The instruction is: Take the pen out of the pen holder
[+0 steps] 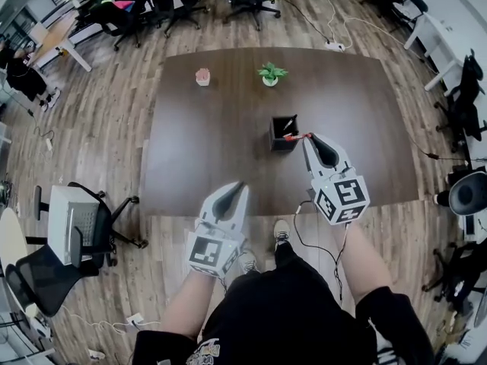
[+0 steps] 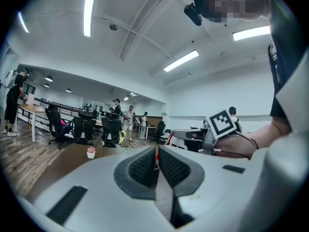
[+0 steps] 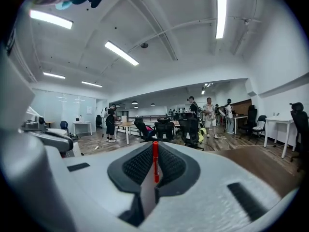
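The right hand-held gripper (image 1: 307, 138) is clamped on one end of a red pen (image 3: 155, 161) just over the black pen holder (image 1: 283, 134), right of the bench's (image 1: 198, 150) middle. Light, stiff and smooth, the pen may swivel in an end grip. The left hand-held gripper (image 1: 240, 187) is closed and empty.

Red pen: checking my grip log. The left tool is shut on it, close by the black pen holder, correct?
Not the left: the right tool is shut on the red pen, as the right gripper view shows, close by the black pen holder.
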Motion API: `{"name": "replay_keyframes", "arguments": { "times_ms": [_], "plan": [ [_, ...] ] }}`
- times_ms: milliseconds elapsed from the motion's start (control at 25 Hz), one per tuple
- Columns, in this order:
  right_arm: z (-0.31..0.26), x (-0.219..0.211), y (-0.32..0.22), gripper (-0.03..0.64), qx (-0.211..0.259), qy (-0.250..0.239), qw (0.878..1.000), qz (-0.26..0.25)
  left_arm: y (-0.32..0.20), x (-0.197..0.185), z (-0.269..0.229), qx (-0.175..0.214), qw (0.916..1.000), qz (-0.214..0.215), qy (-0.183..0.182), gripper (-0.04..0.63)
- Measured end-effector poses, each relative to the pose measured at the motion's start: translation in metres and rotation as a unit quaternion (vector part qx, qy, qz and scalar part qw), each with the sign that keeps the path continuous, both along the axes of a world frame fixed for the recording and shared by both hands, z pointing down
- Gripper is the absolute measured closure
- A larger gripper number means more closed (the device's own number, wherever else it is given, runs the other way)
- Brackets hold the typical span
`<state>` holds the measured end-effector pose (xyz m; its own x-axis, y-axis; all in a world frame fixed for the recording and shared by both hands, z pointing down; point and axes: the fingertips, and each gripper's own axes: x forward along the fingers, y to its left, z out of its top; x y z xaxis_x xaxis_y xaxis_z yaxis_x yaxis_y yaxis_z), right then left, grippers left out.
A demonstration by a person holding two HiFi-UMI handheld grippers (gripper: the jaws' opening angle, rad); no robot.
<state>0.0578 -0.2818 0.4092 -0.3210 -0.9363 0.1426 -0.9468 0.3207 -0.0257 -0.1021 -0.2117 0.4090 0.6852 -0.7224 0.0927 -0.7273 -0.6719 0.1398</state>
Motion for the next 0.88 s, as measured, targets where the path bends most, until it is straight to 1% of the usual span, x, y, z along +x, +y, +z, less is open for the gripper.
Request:
{"name": "replay_keyframes", "arguments": {
  "times_ms": [120, 360, 520, 640, 880],
  "plan": [
    [-0.003, -0.003, 0.017, 0.579, 0.001, -0.001, 1.0, 0.009, 0.007, -0.005, 0.003, 0.007, 0.9999, 0.01, 0.006, 0.584],
    [-0.008, -0.011, 0.052, 0.58, 0.004, 0.0, 1.0, 0.03, 0.023, -0.014, 0.0, 0.004, 0.9995, 0.03, 0.007, 0.584],
    [-0.012, -0.016, 0.078, 0.58, 0.005, -0.003, 0.999, 0.047, 0.039, -0.017, 0.004, 0.007, 0.9986, 0.052, 0.006, 0.584],
    [-0.014, -0.018, 0.097, 0.58, 0.003, -0.009, 0.998, 0.059, 0.049, -0.016, 0.005, 0.006, 0.9975, 0.07, 0.004, 0.584],
    [-0.021, -0.015, 0.138, 0.58, 0.004, 0.0, 0.997, 0.076, 0.071, -0.003, 0.003, 0.006, 0.9946, 0.103, 0.009, 0.584]
  ]
}}
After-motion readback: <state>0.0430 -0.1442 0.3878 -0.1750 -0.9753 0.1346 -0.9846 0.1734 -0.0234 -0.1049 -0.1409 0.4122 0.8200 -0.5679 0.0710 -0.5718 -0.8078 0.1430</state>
